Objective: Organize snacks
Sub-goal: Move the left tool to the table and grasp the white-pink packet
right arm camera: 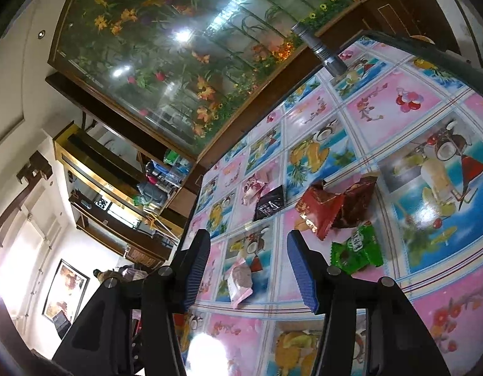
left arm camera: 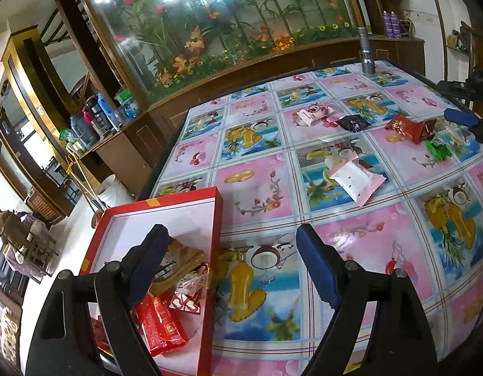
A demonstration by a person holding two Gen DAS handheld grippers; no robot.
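My left gripper (left arm camera: 232,269), fingers spread and empty, hangs over the red cardboard box (left arm camera: 217,219); my right gripper (right arm camera: 247,269), likewise spread, faces the green foil snack packet (right arm camera: 357,249).

A grey flashlight (left arm camera: 366,50) stands upright at the far edge of the surface (left arm camera: 260,188) (fruit-patterned cloth). Behind it, a glass-fronted flower display (left arm camera: 210,15); two purple bottles (left arm camera: 392,24) sit on a wooden cabinet.
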